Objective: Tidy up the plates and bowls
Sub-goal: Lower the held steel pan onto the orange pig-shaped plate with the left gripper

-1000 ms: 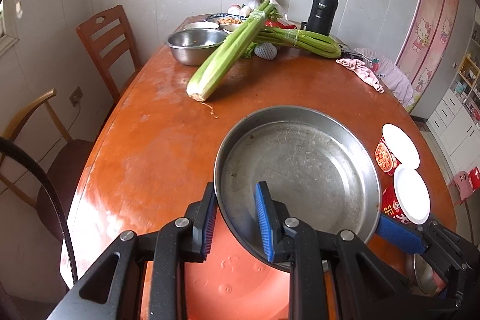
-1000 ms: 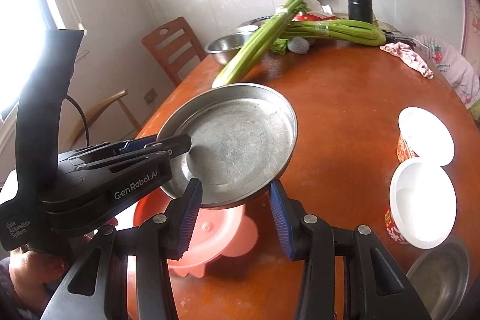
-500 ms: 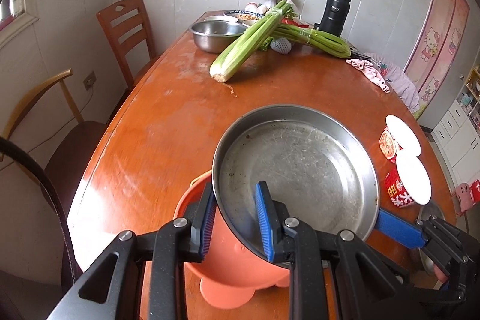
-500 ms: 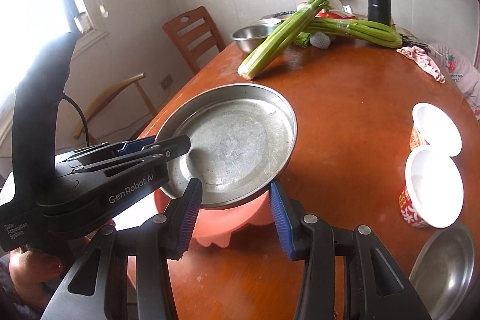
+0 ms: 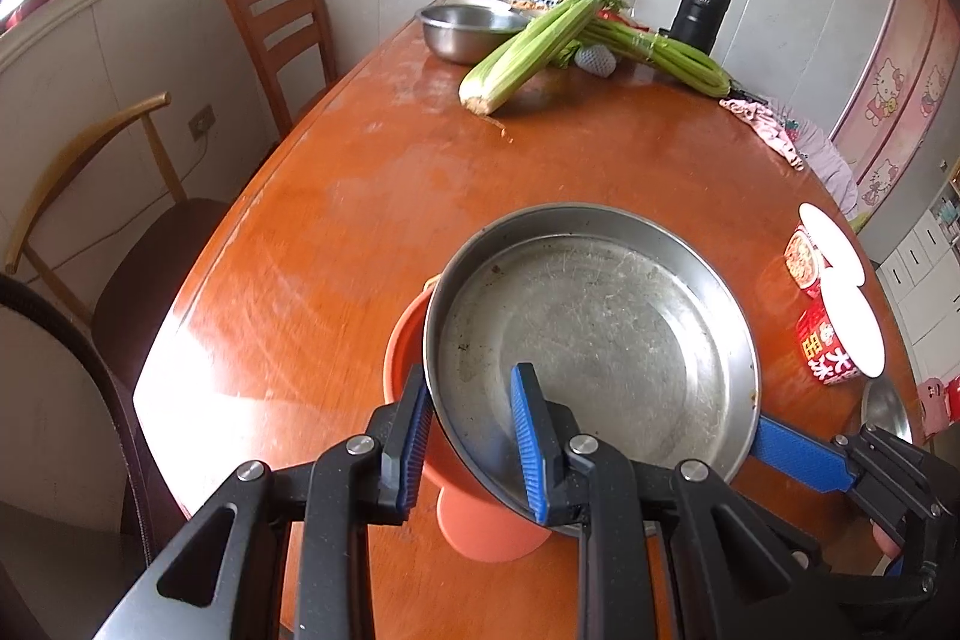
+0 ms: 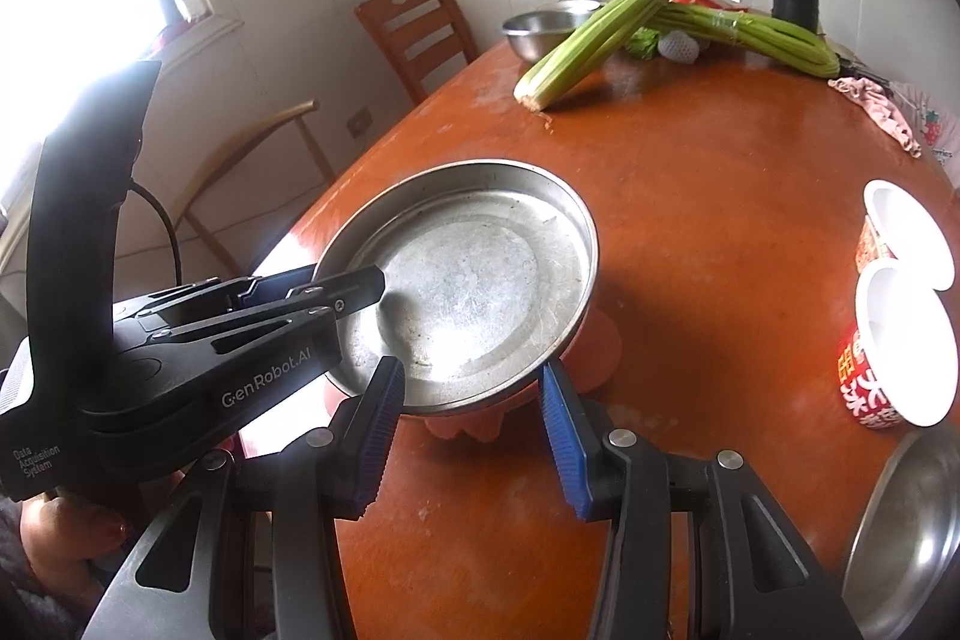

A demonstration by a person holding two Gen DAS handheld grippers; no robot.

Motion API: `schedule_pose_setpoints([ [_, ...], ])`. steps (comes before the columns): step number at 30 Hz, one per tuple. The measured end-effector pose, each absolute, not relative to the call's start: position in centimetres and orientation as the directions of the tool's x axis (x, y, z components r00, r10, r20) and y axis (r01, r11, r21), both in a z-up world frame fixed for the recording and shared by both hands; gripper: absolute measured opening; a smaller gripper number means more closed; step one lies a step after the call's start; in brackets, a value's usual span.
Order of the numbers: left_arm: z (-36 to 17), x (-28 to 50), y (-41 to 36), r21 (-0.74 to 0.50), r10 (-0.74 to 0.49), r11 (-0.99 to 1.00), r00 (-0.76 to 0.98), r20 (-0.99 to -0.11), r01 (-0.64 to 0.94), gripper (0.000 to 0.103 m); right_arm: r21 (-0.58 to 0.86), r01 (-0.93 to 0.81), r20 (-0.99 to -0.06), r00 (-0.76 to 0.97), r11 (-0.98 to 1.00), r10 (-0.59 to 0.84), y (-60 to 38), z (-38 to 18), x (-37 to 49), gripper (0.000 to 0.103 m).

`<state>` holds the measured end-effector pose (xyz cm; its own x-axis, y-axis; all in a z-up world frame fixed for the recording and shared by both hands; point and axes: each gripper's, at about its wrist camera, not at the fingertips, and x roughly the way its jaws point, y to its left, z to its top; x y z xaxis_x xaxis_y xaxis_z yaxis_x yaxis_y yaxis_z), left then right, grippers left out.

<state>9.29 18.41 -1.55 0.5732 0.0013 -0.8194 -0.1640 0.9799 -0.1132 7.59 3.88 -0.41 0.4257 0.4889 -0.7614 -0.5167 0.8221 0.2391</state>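
1. Left wrist view: my left gripper [image 5: 474,436] is clenched on the near rim of the steel plate [image 5: 600,340], one blue pad inside the rim and one outside. The plate sits tilted over an orange bowl [image 5: 414,340] at lower centre, covering most of it.
2. At the lower right of this view my right gripper [image 5: 798,451] reaches in, one blue finger touching the plate's right rim.
3. The table [image 5: 360,220] edge curves down the left side of the frame, close to the bowl. Bare wood lies open above the plate up to the celery [image 5: 528,46]; a steel bowl [image 5: 468,31] and a black flask [image 5: 699,10] stand at the top. Two red cups [image 5: 834,304] sit at the right edge.
4. Right wrist view: my right gripper [image 6: 474,400] stands released, its pads on either side of the plate's [image 6: 468,280] near rim with a gap on the right. My left gripper [image 6: 342,292] grasps the plate's left rim.
5. The table [image 6: 720,196] is open at centre right; another steel dish [image 6: 912,532] lies at the lower right. Two chairs [image 6: 414,22] and a bright window fill the upper left.
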Motion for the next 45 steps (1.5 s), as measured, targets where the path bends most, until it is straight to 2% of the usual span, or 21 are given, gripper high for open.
schedule_pose_setpoints([
  [16, -3.4, 9.7, 19.0, -0.12, -0.007, 0.977, 0.536, -0.844, -0.176, 0.026, 0.28, -0.507, -0.802, 0.344, 0.815, 0.489, 4.3, -2.2, 8.9, 0.049],
  [41, -3.3, 9.8, 19.5, -0.138, -0.017, 0.973, 0.537, -0.843, -0.186, 0.028, 0.271, -0.516, -0.804, 0.343, 0.813, 0.485, 4.3, -2.3, 9.3, 0.051],
  [45, -2.7, 9.5, 19.7, -0.133, -0.003, 0.971, 0.547, -0.837, -0.198, 0.032, 0.255, -0.519, -0.805, 0.354, 0.816, 0.476, 4.3, -2.1, 9.4, 0.051],
])
